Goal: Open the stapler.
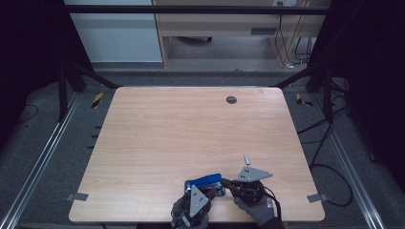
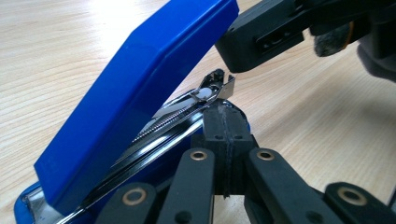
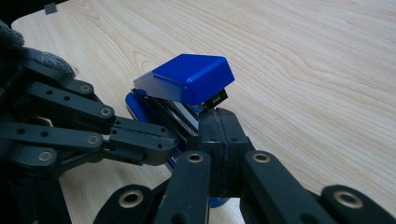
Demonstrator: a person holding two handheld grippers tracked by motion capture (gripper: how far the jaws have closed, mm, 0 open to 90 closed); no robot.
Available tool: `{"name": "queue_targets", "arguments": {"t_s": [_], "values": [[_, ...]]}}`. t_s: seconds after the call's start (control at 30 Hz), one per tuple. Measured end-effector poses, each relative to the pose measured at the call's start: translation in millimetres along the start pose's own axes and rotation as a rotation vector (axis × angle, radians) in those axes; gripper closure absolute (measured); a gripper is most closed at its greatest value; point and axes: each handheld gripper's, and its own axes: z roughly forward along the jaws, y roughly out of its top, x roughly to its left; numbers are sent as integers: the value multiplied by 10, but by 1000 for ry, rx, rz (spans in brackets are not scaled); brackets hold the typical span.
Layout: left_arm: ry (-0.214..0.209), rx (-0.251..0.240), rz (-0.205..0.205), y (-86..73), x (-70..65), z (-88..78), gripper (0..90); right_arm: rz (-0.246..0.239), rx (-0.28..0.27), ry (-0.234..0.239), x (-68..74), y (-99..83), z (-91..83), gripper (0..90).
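Closest to the high camera, at the near edge of the wooden table (image 1: 157,133), are two gloved hands, each one holding a gripper. The left gripper (image 1: 211,192) and the right gripper (image 1: 223,182) point toward each other, and between them lies a blue stapler (image 1: 206,180).

In the left gripper view, the left gripper (image 2: 226,140) has its two jaws pressed together with no gap, and their tips lie against the front end of the stapler's metal staple channel (image 2: 212,91). If they pinch any part of it I cannot tell. The blue stapler (image 2: 135,93) stands open: its blue cover is lifted up at an angle above the channel, just left of the jaws. The right gripper (image 2: 247,46) comes in from the upper right, and its black tip touches the raised front edge of the cover.

In the right gripper view, the right gripper (image 3: 219,135) is also clenched, the jaws meeting, and their tips sit just under the front of the lifted cover of the blue stapler (image 3: 191,77). The left gripper (image 3: 154,140) reaches in from the left, and its tips end at the stapler's side.

A small grey piece (image 1: 247,159) lies on the table just beyond the right gripper. A dark round hole (image 1: 231,99) is far away, near the far edge.
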Motion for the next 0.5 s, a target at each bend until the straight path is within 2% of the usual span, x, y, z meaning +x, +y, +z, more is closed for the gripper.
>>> {"name": "queue_targets", "arguments": {"t_s": [0.23,0.43,0.5], "values": [[9,-4,-15,-23,2,49,900,-1,-3,1,1,2,-1,900],[19,-16,-12,-41,8,56,900,-1,-9,10,-1,3,-2,900],[23,-21,2,-49,0,56,900,-3,-15,14,0,6,-4,900]]}}
